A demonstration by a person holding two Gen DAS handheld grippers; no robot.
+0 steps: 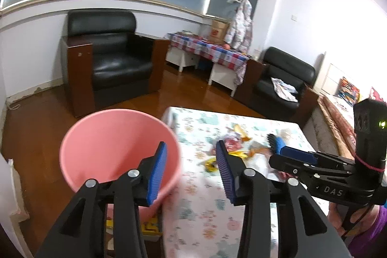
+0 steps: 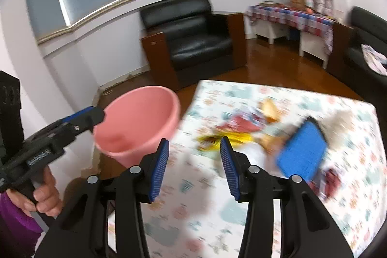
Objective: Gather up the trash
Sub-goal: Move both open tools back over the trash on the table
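The left gripper [image 1: 191, 169] is open and has nothing between its blue pads; the same is true for the right gripper [image 2: 194, 167], whose jaws stand apart with only the table cover visible in the gap. No trash is held at this moment.

The trash pile [image 1: 238, 146] lies on the table [image 1: 210, 229], around the middle of the flowered cover and toward its far half. It is a loose heap of wrappers, yellow, red and white pieces lying on or against each other. The pink bucket [image 1: 108, 139] stands off the table's left edge, its mouth open upward and tilted a little toward the cameras.

What can go wrong: both views are blurred, so the grippers are probably in motion, and a fast approach can push the light wrappers apart or off the table instead of catching them. The two grippers are also near each other above the same heap, so they can collide or take the same piece. A thin wrapper can slip from the pads on the way to the bucket.

About direction: the heap has no clear single direction. The yellow wrapper [image 2: 225, 137] seems to be the longest piece, with its long axis about parallel to the near table edge, left to right in the right wrist view, but the blur makes this uncertain.
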